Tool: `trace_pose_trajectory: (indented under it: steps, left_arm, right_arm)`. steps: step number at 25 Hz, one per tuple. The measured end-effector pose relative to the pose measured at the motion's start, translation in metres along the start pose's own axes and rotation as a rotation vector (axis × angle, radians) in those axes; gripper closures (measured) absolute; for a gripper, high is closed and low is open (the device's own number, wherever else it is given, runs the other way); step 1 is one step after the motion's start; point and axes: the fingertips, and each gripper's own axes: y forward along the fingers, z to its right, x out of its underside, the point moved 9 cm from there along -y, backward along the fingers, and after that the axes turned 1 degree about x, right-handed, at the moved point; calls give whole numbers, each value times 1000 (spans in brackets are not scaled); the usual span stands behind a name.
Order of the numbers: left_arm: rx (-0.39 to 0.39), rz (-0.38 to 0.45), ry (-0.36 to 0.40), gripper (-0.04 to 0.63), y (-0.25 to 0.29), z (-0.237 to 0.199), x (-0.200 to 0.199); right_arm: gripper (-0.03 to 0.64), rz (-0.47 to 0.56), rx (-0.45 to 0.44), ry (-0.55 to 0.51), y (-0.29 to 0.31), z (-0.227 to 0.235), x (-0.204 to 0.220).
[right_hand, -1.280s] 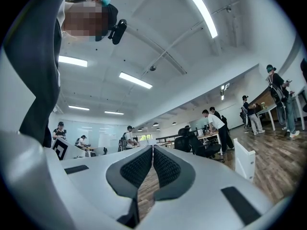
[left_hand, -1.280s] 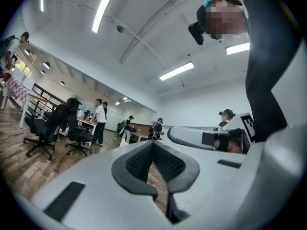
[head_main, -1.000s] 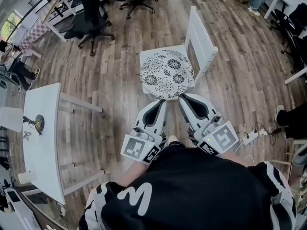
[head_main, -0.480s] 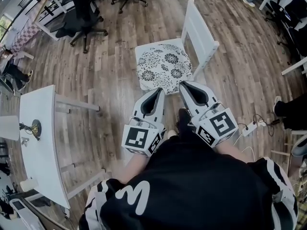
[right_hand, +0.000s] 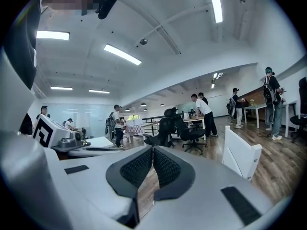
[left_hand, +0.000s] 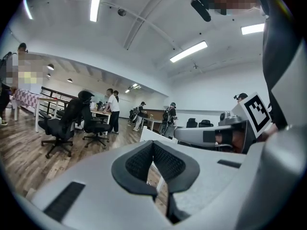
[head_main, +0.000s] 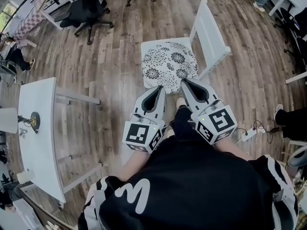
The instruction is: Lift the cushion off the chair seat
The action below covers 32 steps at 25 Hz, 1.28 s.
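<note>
A white cushion with black flower print (head_main: 169, 64) lies on the seat of a white chair (head_main: 211, 34) in the head view. My left gripper (head_main: 162, 87) hovers just short of the cushion's near edge, its jaws shut with nothing between them. My right gripper (head_main: 182, 80) is beside it at the cushion's near right corner, jaws also shut and empty. In the left gripper view the shut tips (left_hand: 153, 143) point past the chair back (left_hand: 156, 134). The right gripper view shows its shut tips (right_hand: 152, 149) with the chair back (right_hand: 241, 153) to the right.
A white table (head_main: 39, 133) with a small brass object stands to my left. Black office chairs (head_main: 88, 11) are at the far left. A power strip and cable (head_main: 249, 135) lie on the wooden floor to my right. People stand at desks in the distance (right_hand: 204, 111).
Both grippers have moved forward and lower toward the cushion's near edge, staying shut. The chair now sits slightly more to the right in the head view.
</note>
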Motion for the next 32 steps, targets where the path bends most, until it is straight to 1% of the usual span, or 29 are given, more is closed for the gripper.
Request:
trace_pose_trajectory:
  steps: [4, 7, 10, 16, 21, 28, 29, 30, 32]
  left_arm:
    - [-7, -18, -22, 591, 21, -10, 4]
    - [12, -37, -50, 591, 42, -18, 8]
    - [24, -65, -61, 591, 63, -26, 13]
    - [-3, -104, -76, 591, 109, -47, 18]
    - [-27, -137, -87, 589, 138, -60, 21]
    - [-71, -223, -101, 588, 177, -80, 43]
    - [-74, -236, -103, 584, 183, -82, 48]
    - [-75, -249, -105, 567, 188, -84, 53]
    - [-77, -274, -103, 518, 198, -87, 62]
  right_arm:
    - [595, -8, 0, 35, 13, 21, 3]
    - [595, 7, -8, 68, 27, 39, 2]
    - [595, -23, -11, 69, 42, 55, 2]
    - [595, -82, -5, 70, 74, 92, 0]
    - [595, -104, -27, 80, 99, 117, 0]
    - [595, -139, -62, 112, 128, 149, 7]
    - [595, -143, -64, 116, 131, 154, 9]
    - [595, -146, -66, 120, 134, 158, 10]
    - [595, -155, -71, 124, 138, 165, 13]
